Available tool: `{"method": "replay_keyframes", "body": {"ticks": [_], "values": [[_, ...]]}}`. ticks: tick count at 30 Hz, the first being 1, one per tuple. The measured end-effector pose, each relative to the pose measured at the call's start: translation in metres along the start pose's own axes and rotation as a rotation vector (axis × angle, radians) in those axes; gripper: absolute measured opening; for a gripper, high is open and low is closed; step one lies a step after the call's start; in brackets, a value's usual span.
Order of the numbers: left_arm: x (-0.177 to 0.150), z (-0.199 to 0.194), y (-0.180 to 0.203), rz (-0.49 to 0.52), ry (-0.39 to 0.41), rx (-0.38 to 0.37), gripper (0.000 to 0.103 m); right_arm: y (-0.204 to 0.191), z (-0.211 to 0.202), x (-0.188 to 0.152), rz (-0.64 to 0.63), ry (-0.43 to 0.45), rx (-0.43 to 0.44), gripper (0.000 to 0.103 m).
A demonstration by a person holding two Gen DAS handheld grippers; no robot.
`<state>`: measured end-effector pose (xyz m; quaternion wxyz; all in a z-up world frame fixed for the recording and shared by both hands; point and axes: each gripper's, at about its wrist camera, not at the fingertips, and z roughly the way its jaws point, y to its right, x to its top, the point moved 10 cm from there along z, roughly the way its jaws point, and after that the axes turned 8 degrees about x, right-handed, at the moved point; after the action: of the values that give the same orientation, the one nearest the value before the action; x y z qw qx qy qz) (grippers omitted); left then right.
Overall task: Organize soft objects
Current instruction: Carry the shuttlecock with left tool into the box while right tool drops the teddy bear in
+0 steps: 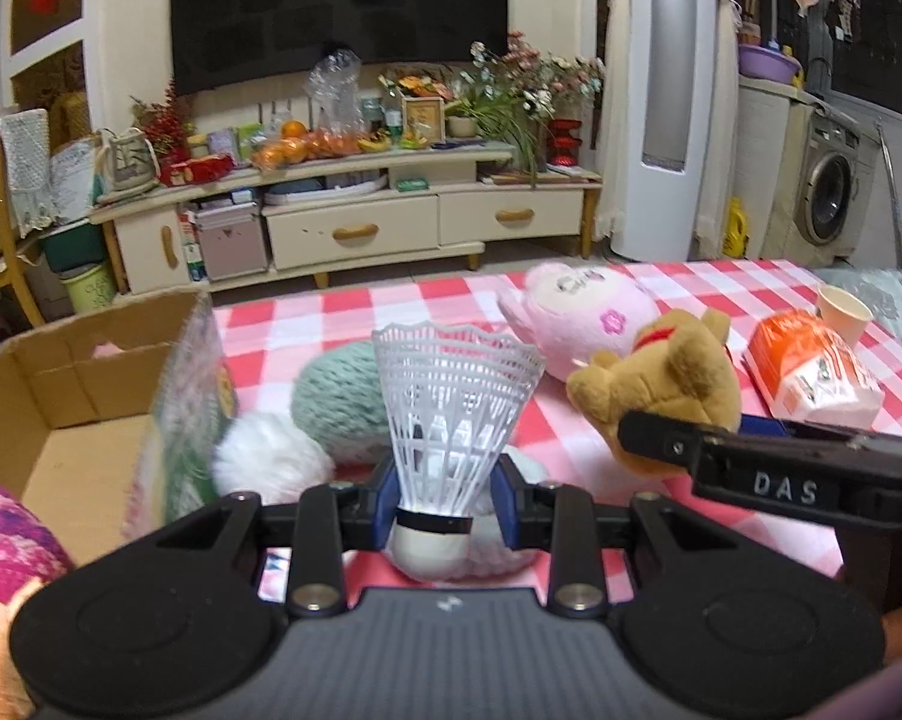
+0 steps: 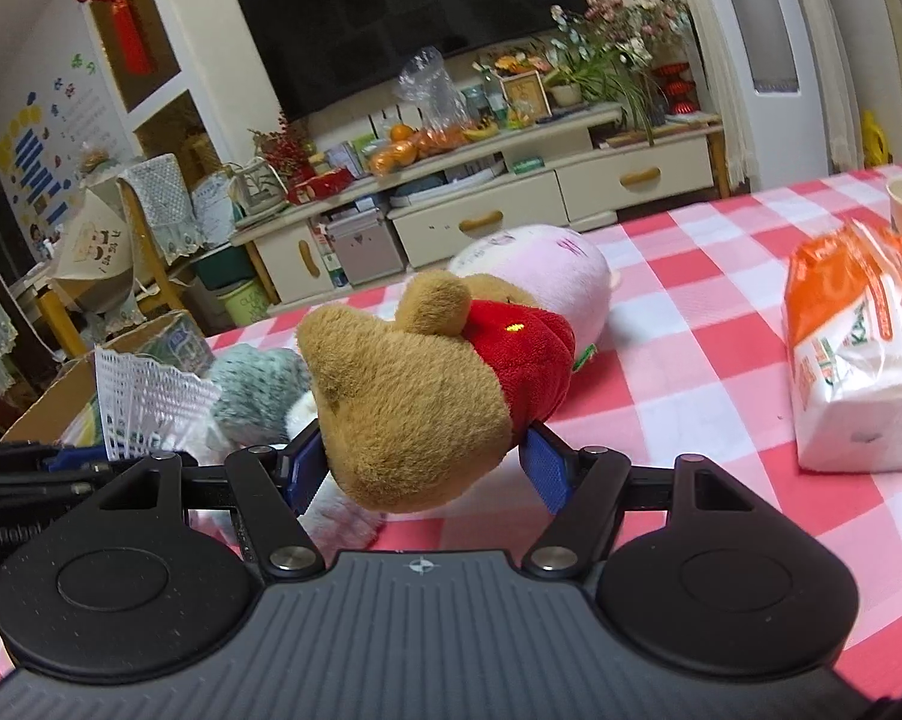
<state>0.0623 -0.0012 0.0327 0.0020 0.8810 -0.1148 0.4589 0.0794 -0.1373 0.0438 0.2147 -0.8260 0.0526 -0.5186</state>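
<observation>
My left gripper (image 1: 445, 498) is shut on the cork base of a white plastic shuttlecock (image 1: 451, 396), whose skirt stands upright; the skirt also shows in the right wrist view (image 2: 145, 402). My right gripper (image 2: 421, 474) has its blue pads against both sides of a brown teddy bear (image 2: 415, 384) in a red shirt, held wide on its head. In the left wrist view the bear (image 1: 661, 378) lies on its side. A pink plush toy (image 1: 583, 306) lies behind the bear. A grey-green knitted ball (image 1: 337, 396) and a white fluffy ball (image 1: 271, 468) sit beyond the shuttlecock.
An open cardboard box (image 1: 79, 396) stands at the left with a green packet (image 1: 181, 396) leaning on its wall. An orange-and-white tissue pack (image 1: 811, 372) and a paper cup (image 1: 844, 306) sit at the right on the red-checked tablecloth (image 1: 331, 312). A purple sleeve (image 1: 7, 540) is at the lower left.
</observation>
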Motion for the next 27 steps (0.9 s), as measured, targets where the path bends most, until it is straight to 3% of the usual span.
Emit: {"method": "replay_keyframes", "body": {"ticks": [27], "values": [[0.034,-0.04,-0.11,-0.09,0.126,0.224,0.031,-0.076,0.015,0.016,-0.193,0.014,0.177,0.085]]}}
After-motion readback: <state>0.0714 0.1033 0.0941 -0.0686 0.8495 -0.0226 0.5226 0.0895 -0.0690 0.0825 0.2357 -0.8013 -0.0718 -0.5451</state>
